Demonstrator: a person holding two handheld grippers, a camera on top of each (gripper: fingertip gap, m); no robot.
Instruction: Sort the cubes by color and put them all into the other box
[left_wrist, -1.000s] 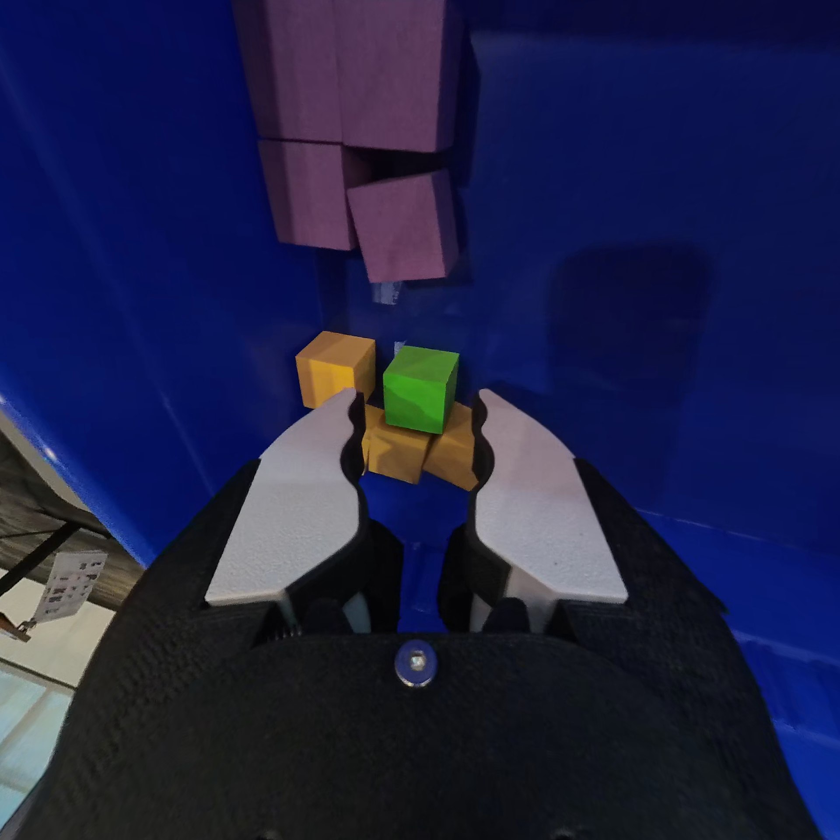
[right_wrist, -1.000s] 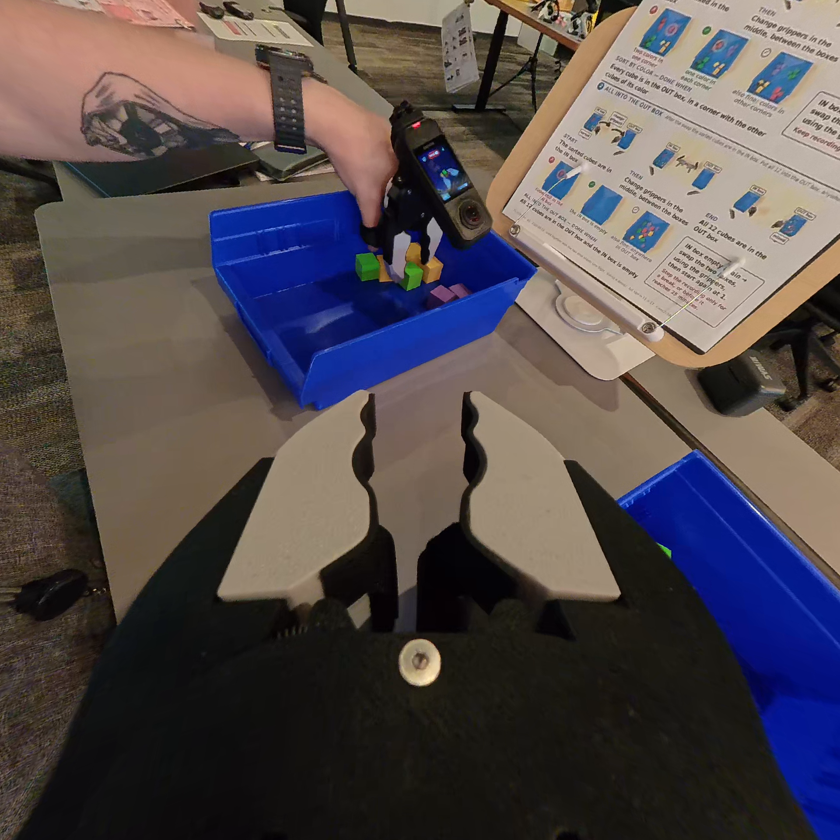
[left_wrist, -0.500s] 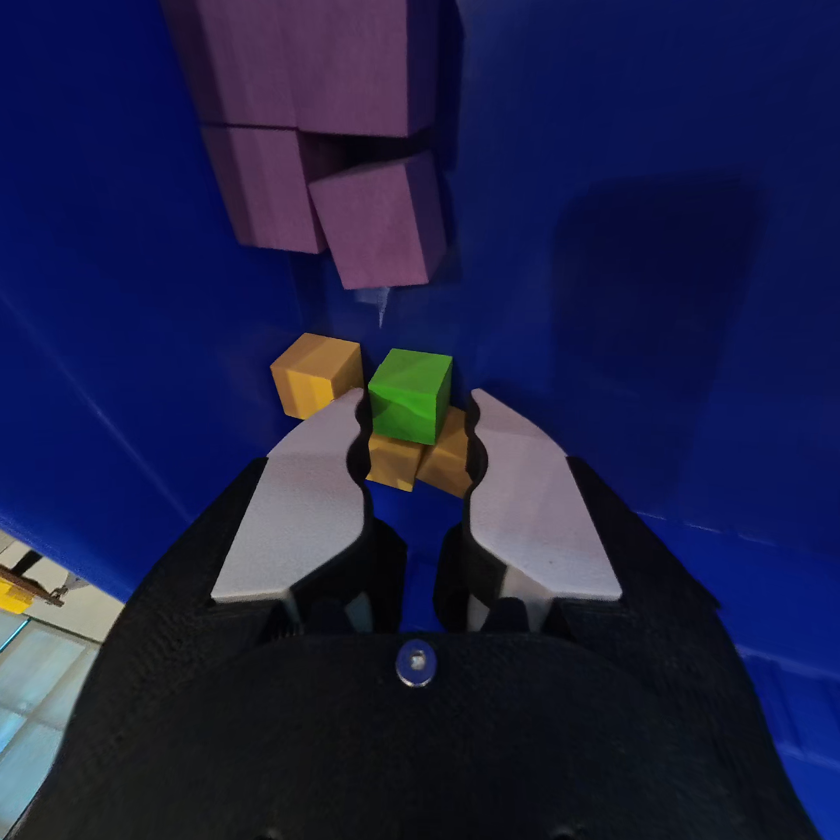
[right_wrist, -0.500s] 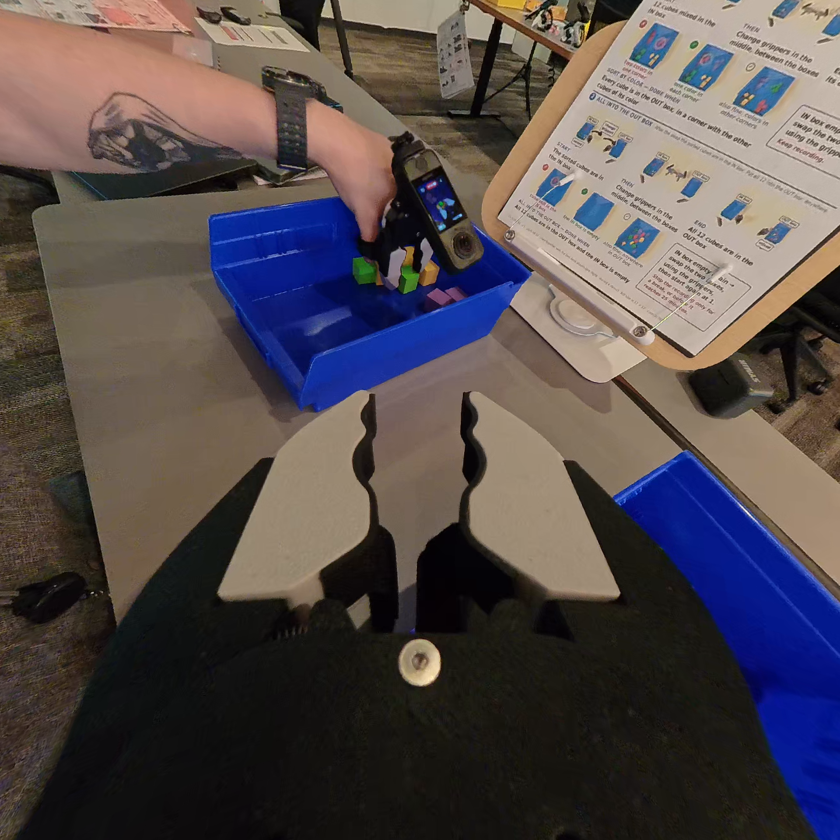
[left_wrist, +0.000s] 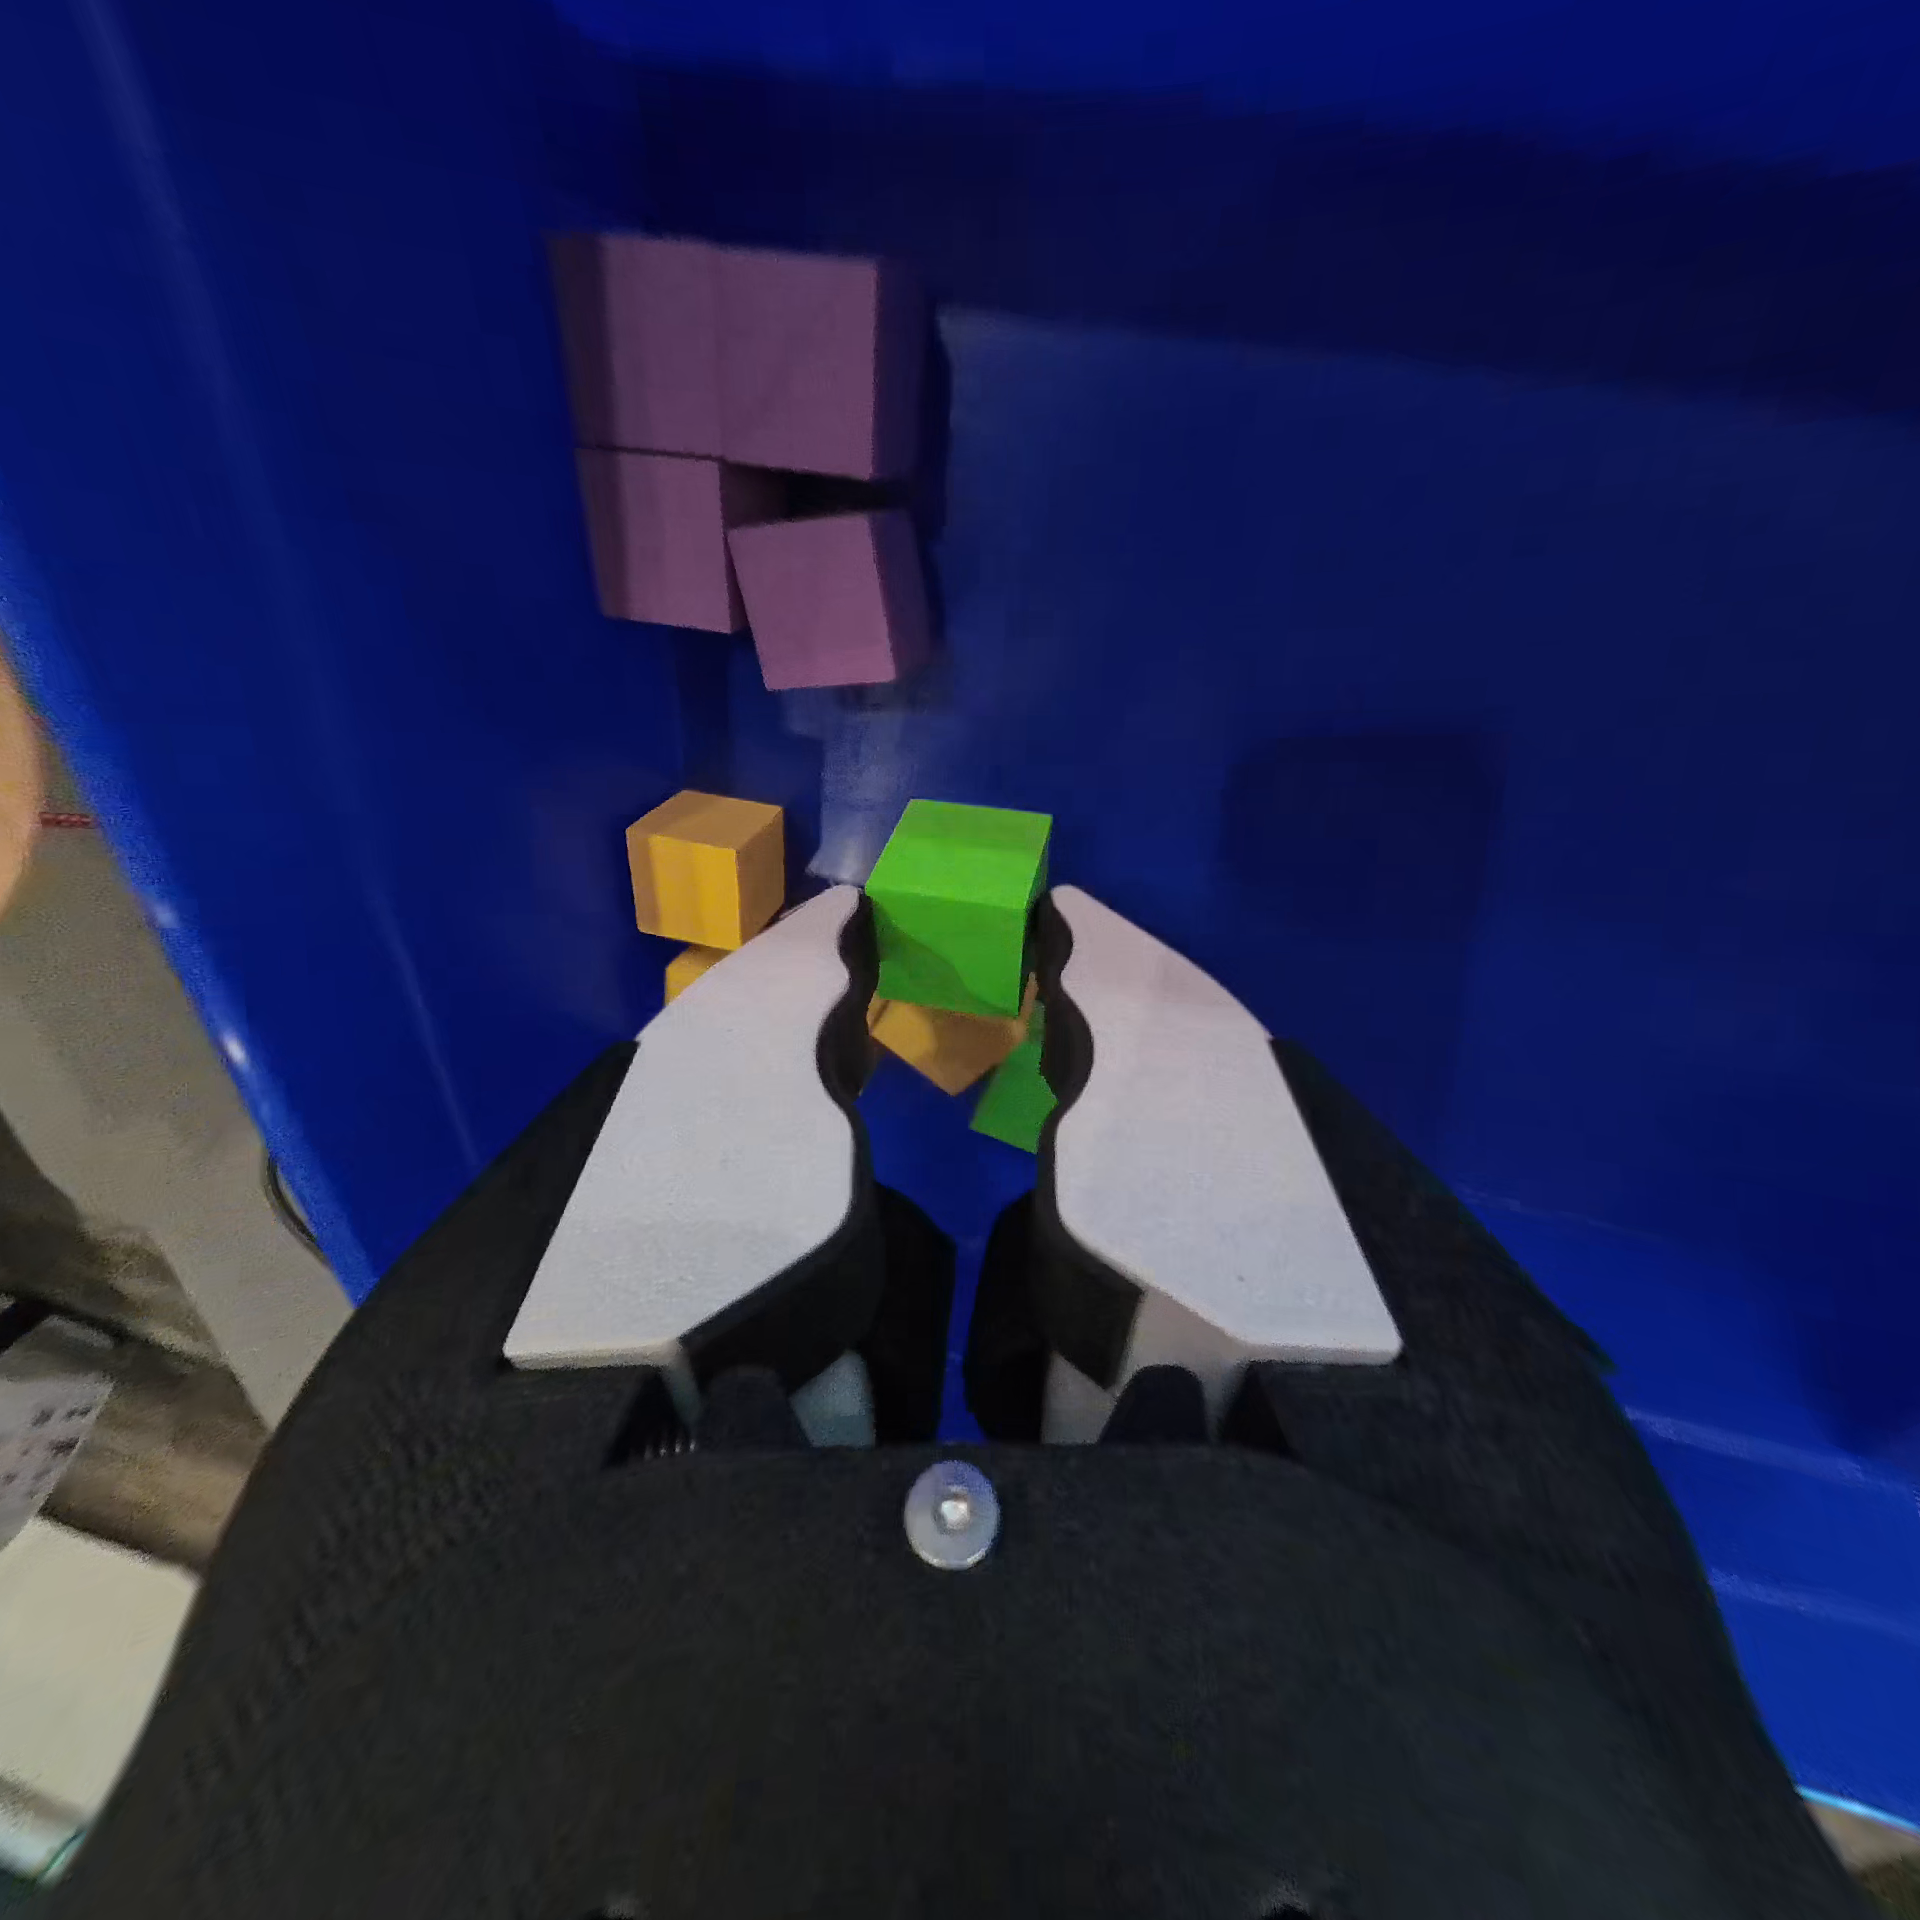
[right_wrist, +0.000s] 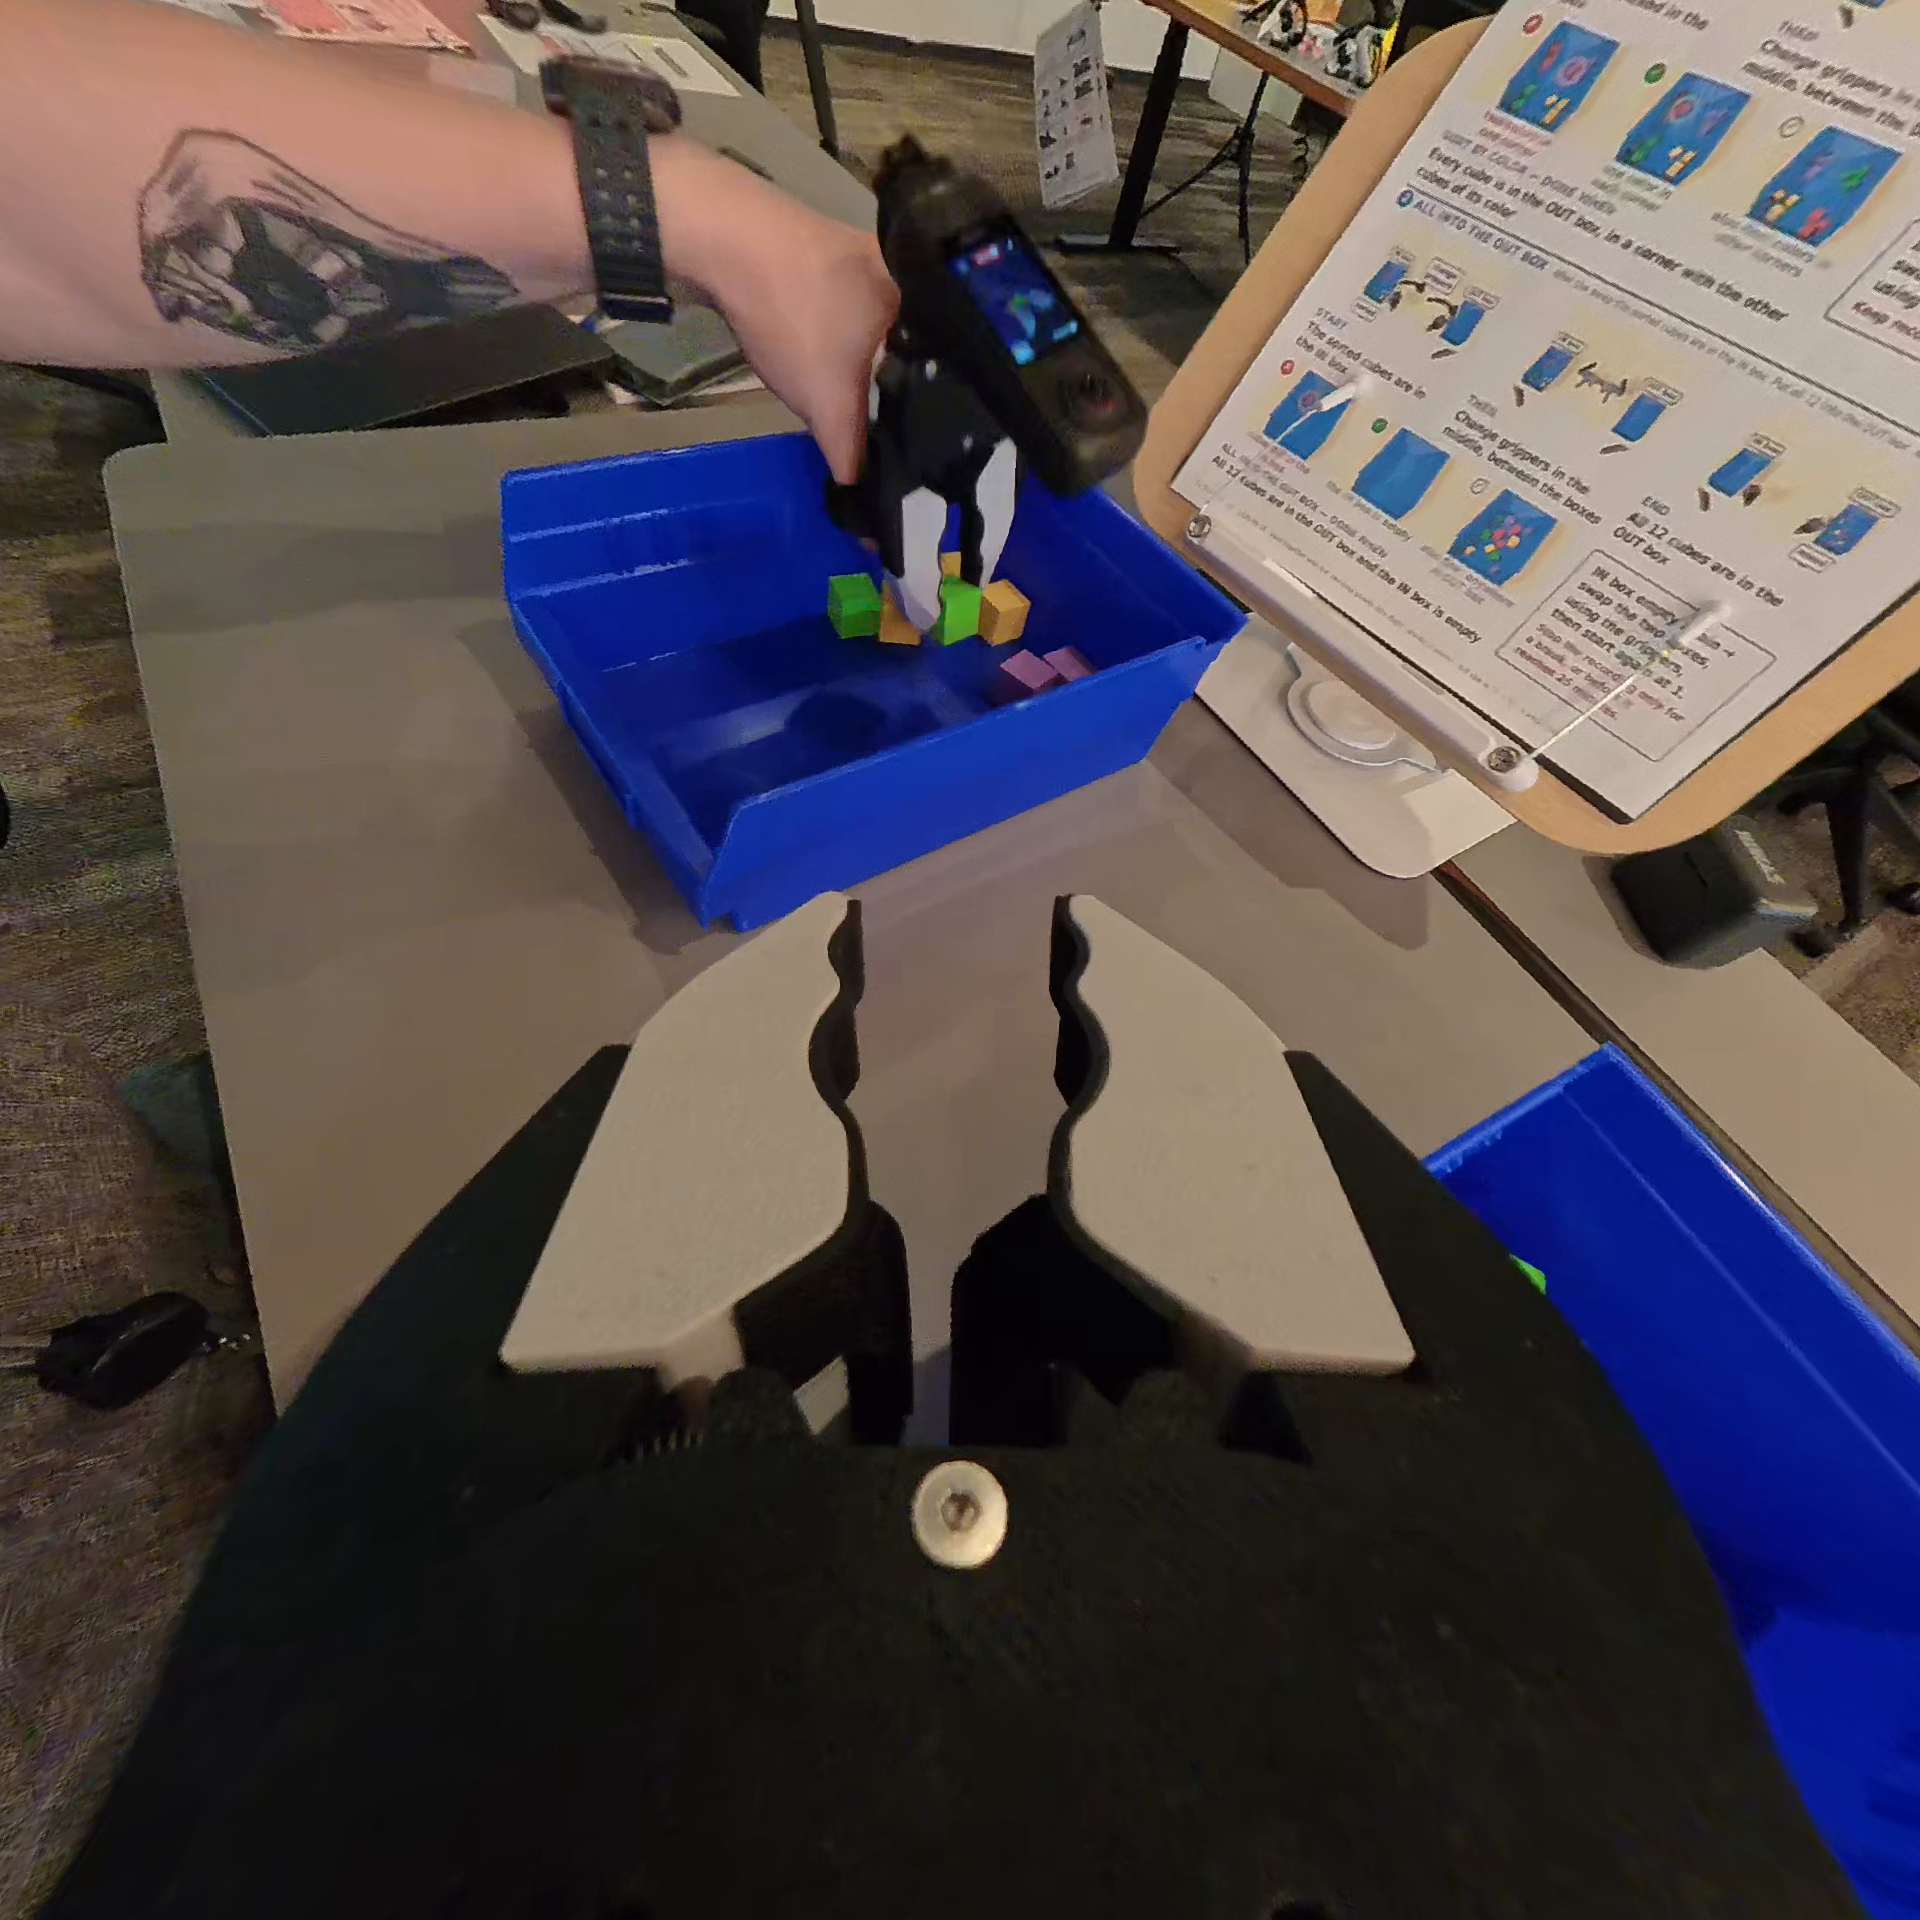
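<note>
My left gripper (left_wrist: 956, 909) is shut on a green cube (left_wrist: 956, 883) inside a blue bin (left_wrist: 1455, 623), holding it just above an orange cube (left_wrist: 940, 1044). A second green cube (left_wrist: 1013, 1107) shows under the right finger, and another orange cube (left_wrist: 707, 868) sits to the left. Several purple cubes (left_wrist: 748, 447) lie farther off in a corner. In the right wrist view, a person's hand holds the left gripper (right_wrist: 951, 597) over the bin (right_wrist: 935, 821), with the green cube (right_wrist: 958, 611) between its fingers. My right gripper (right_wrist: 956, 914) is open and empty above the grey table (right_wrist: 416, 935).
A second blue bin (right_wrist: 1662, 1299) stands at the right, beside my right gripper. A tilted instruction board (right_wrist: 1558, 416) on a stand is behind the first bin. The person's forearm (right_wrist: 416, 239) reaches in from the left. A black object (right_wrist: 125, 1345) lies on the carpet at left.
My left gripper has closed on the green cube and drawn it up and back off the orange cubes; the second green cube now shows below. My right gripper stays open with little movement.
</note>
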